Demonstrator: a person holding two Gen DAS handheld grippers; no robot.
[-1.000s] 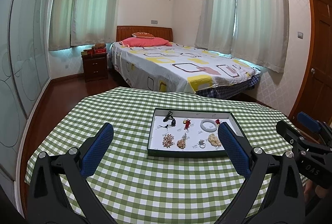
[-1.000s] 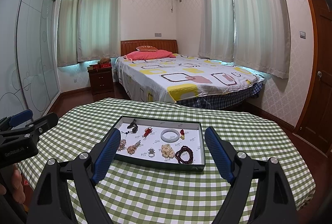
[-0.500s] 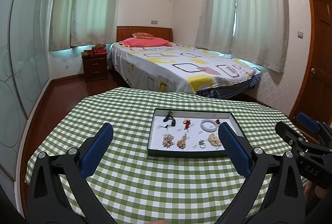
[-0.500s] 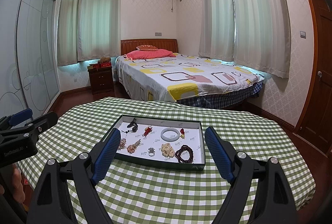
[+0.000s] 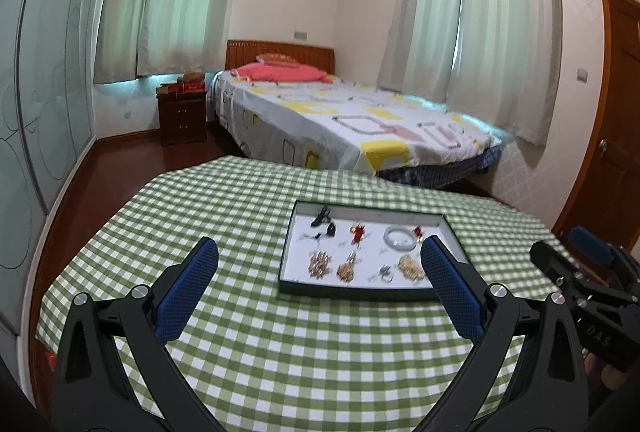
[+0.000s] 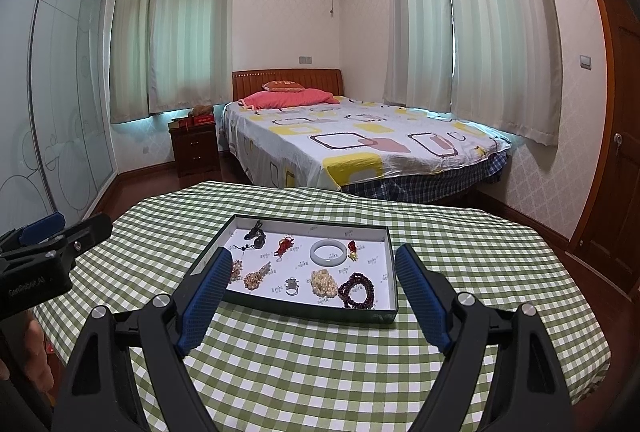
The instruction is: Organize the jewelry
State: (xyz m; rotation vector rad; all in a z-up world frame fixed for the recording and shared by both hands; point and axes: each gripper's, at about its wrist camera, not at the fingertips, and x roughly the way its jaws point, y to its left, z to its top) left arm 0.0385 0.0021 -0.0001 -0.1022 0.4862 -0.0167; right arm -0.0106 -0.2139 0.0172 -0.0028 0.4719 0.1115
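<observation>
A dark-rimmed tray (image 6: 352,314) with a white floor sits on the green checked table (image 6: 320,360). In it lie a pale jade bangle (image 6: 329,252), a dark red bead bracelet (image 6: 357,290), a cream bead cluster (image 6: 323,282), a silver ring (image 6: 292,286), red charms (image 6: 283,246) and a black pendant (image 6: 256,232). The tray also shows in the left wrist view (image 5: 352,290). My left gripper (image 5: 320,272) is open and empty, short of the tray. My right gripper (image 6: 314,278) is open and empty, its fingers framing the tray's near part.
The right gripper shows at the right edge of the left wrist view (image 5: 580,284); the left gripper shows at the left edge of the right wrist view (image 6: 52,248). A bed (image 6: 360,144) and a nightstand (image 6: 194,148) stand beyond the table. A door (image 6: 616,152) is at right.
The left wrist view has shifted a little, so the tray sits slightly further right and the picture is blurred. The right gripper has hardly moved. Both stay open.
</observation>
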